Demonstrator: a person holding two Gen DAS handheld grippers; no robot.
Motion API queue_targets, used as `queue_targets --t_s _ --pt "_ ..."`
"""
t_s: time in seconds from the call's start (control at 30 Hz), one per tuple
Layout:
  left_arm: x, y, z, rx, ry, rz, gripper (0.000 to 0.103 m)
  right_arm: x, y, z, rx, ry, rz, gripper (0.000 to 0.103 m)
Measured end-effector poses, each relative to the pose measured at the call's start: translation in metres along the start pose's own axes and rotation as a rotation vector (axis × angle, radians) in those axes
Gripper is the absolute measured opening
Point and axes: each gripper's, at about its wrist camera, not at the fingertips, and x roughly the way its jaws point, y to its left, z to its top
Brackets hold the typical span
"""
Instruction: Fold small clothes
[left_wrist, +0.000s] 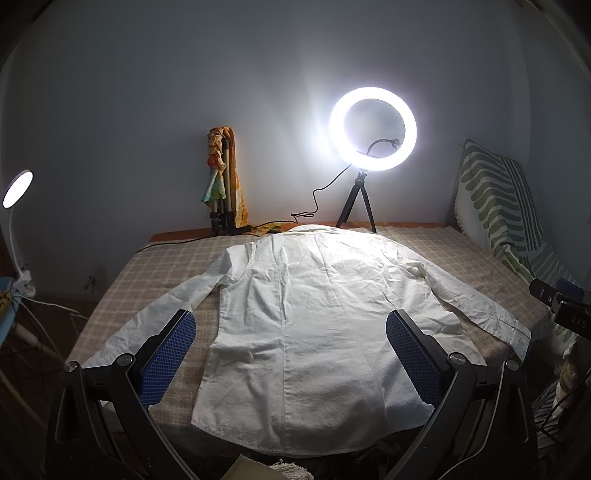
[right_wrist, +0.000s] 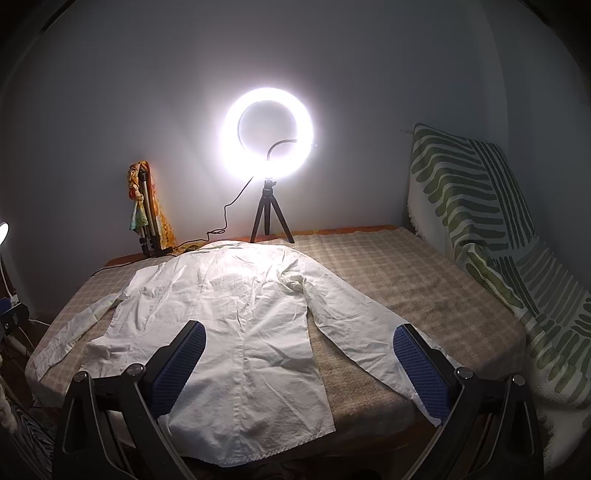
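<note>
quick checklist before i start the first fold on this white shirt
1. Shirt spread flat, back side up, on the checked cover: ok.
2. Both sleeves out to the sides, not tucked under: ok.
3. Left gripper open, nothing between its fingers: ok.
4. Right gripper open, holding nothing: ok.
5. Ring light and its tripod off the cloth: tripod feet stand right at the collar; cannot tell.
6. Fabric smooth: not ok, creases across the back.

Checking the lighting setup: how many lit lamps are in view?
2. A glowing white ring light on a black tripod at the bed's far edge; a small round white gooseneck lamp far left. Others may be hidden.
</note>
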Motion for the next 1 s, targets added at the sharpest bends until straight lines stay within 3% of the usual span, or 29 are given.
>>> queue_targets --t_s 1.0 --pt "0.0001 0.0011 0.0053 -0.007 -0.006 0.001 0.103 0.0025 0.0004 0.0008 0.006 0.011 0.008 0.103"
